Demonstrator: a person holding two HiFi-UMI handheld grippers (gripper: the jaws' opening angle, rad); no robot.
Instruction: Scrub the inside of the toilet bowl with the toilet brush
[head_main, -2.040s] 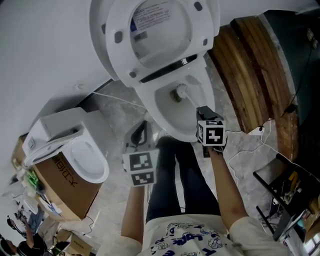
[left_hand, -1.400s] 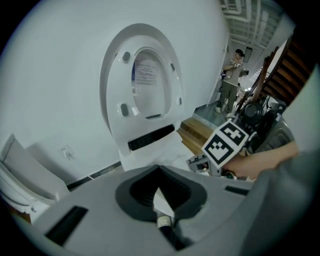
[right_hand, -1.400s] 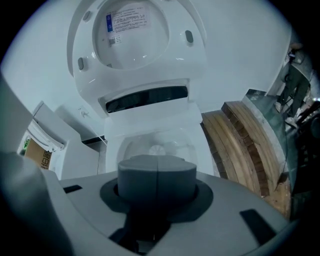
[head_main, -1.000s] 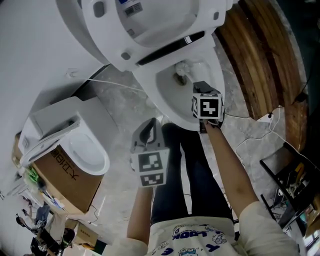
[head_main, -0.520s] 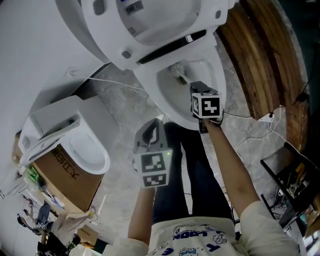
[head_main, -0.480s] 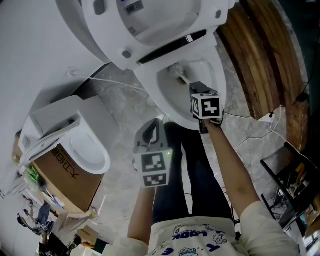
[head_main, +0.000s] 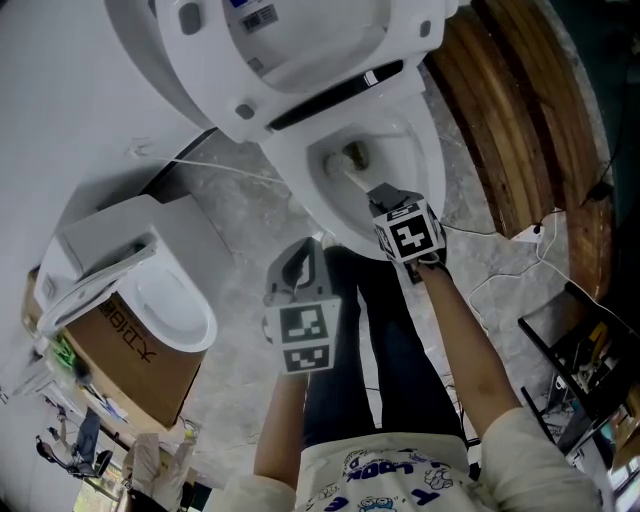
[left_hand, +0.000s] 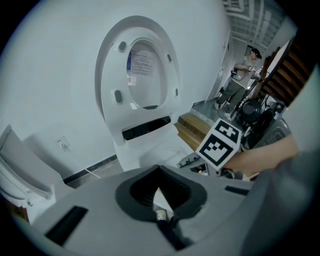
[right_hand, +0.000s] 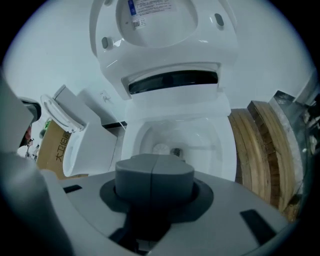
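The toilet brush (right_hand: 161, 148) has its white head down in the bottom of the toilet bowl (head_main: 420, 160), just beside the drain. My right gripper (right_hand: 152, 175) hangs over the bowl's front rim, jaws pressed together on what I take to be the brush handle. I judge scrubbing under way at the bottom; side walls and under the rim look left (nothing shows how clean they are). My left gripper (head_main: 303, 262) hangs empty before the bowl, jaws meeting.
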